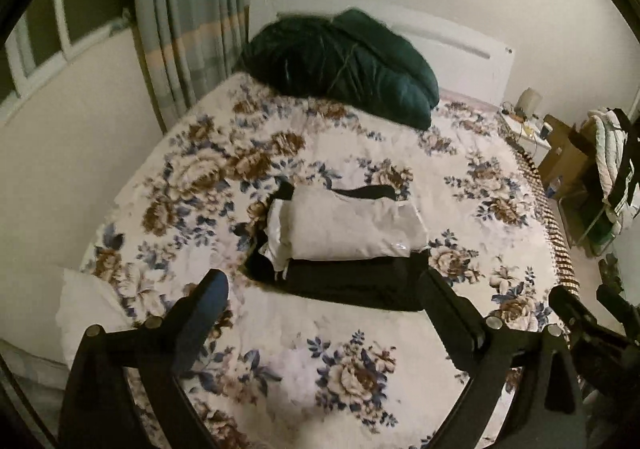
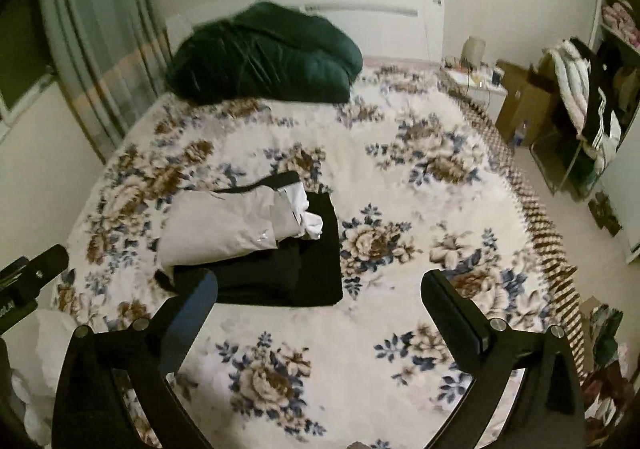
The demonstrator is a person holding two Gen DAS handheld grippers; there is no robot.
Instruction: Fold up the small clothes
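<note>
While both grippers, left (image 1: 324,289) and right (image 2: 320,289), hang empty with jaws apart, the folded pale garment (image 1: 348,227) (loosely stacked on black clothes (image 2: 308,269)) could slide off the bed (image 2: 400,177) if bumped.

Dark green duvet (image 1: 340,61) on floral bedspread (image 1: 360,361); striped curtain (image 1: 188,29).

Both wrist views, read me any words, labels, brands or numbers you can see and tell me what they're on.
"MAI": white letters, cut off by the frame edge, on the left gripper body in the right wrist view.
Small white mark on the folded grey garment: too blurred to read.
Floral bedspread, dark green duvet, cardboard box: no text readable.
</note>
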